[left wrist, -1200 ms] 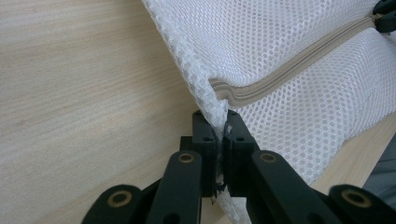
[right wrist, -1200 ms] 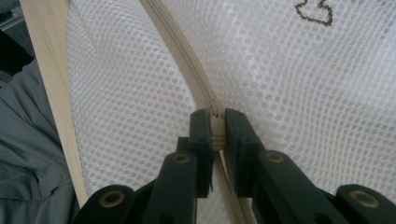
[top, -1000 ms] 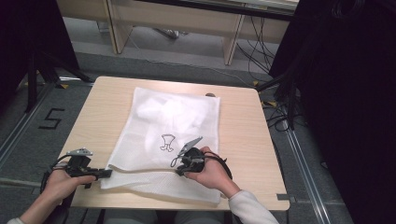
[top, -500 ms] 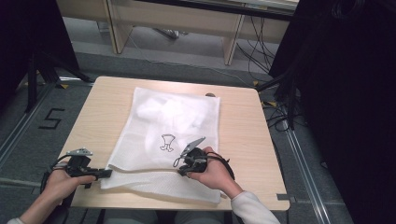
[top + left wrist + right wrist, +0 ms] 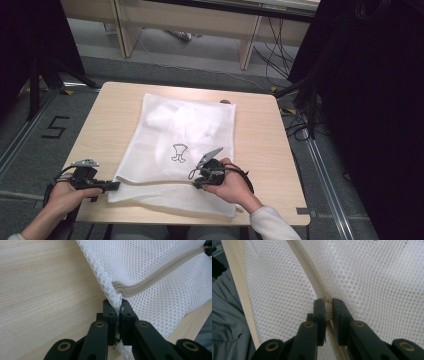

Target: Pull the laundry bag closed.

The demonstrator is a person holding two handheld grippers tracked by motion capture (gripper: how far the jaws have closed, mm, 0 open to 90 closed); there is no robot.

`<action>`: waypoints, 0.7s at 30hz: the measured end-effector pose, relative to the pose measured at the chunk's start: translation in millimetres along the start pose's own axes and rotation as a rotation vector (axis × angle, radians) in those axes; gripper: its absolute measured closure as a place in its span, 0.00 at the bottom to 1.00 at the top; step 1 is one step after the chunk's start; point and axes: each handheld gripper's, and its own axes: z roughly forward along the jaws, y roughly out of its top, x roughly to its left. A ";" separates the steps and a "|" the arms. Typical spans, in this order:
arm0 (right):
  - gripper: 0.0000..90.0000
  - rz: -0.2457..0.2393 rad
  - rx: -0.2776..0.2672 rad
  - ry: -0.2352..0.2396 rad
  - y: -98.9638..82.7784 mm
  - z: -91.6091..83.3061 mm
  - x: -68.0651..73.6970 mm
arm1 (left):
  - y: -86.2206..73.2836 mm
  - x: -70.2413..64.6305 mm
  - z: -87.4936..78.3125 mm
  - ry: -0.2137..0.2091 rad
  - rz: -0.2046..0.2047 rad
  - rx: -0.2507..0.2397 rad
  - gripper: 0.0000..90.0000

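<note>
The left gripper [image 5: 117,308] is clamped on the edge of a white mesh bag [image 5: 160,267], right at the end of its beige zipper [image 5: 150,285]. The right gripper [image 5: 326,305] pinches the zipper's pull [image 5: 328,307] partway along the track. The high view adds the layout: the bag [image 5: 185,135] lies flat on the wooden table [image 5: 260,150], a small black print on it, with the left gripper [image 5: 116,186] at its near left corner and the right gripper [image 5: 196,176] near its middle.
</note>
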 end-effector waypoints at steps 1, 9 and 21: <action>0.92 -0.003 0.001 -0.001 -0.1 -0.1 -0.2 | 0.0 0.2 0.0 -0.002 0.001 0.000 0.94; 0.92 0.000 0.005 -0.005 -1.8 -1.3 -1.0 | 0.0 0.1 -0.1 -0.001 -0.001 0.000 0.94; 0.92 0.011 0.003 -0.006 -6.6 -5.0 -3.0 | 0.0 0.1 -0.1 0.000 -0.001 0.000 0.94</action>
